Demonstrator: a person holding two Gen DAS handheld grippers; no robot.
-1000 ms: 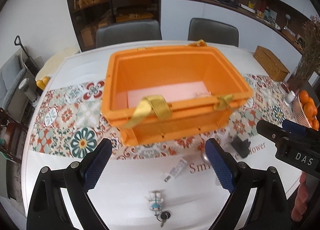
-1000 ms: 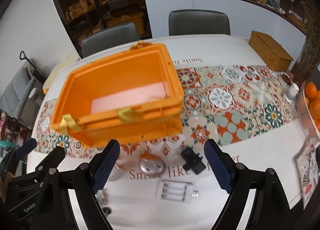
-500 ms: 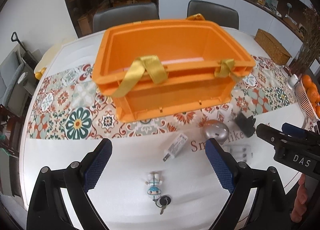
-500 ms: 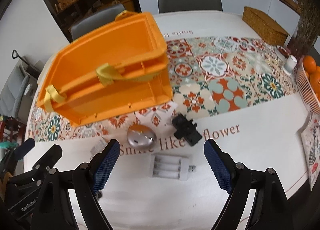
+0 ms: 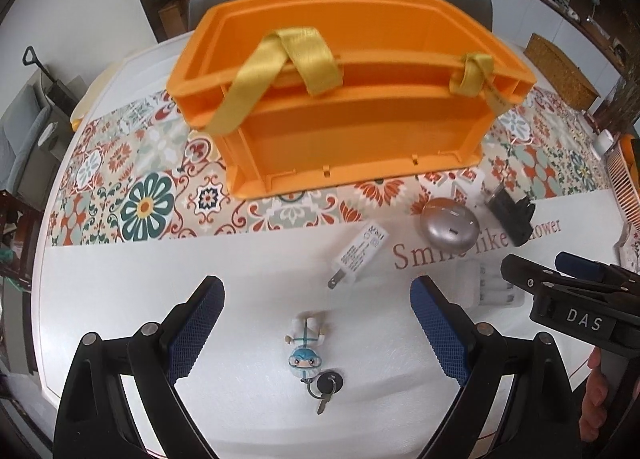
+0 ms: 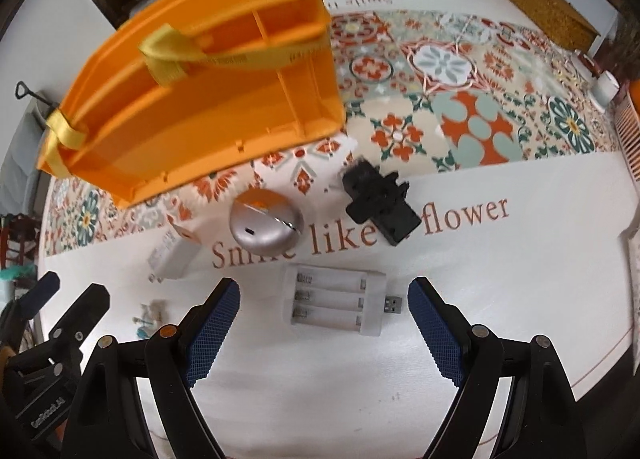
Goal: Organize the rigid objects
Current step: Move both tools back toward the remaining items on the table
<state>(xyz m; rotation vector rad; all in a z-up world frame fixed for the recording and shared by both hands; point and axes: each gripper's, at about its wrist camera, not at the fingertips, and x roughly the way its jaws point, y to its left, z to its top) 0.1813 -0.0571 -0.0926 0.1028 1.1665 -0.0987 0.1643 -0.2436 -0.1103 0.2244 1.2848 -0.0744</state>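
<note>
Half-hidden battery charger (image 5: pixel 494 286), figurine keychain (image 6: pixel 150 319) blurred

We see our right tongs (image 6: pixel 322 323) spread wide above a white battery charger (image 6: pixel 336 305) on the worktop (image 6: pixel 500 299); beyond lie a silver case (image 6: pixel 264 225), a black adapter (image 6: pixel 378 203) and an orange crate (image 6: pixel 200 91) far left.

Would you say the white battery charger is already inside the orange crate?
No, the white battery charger lies on the table between the open right gripper's fingers, apart from the orange crate.
</note>
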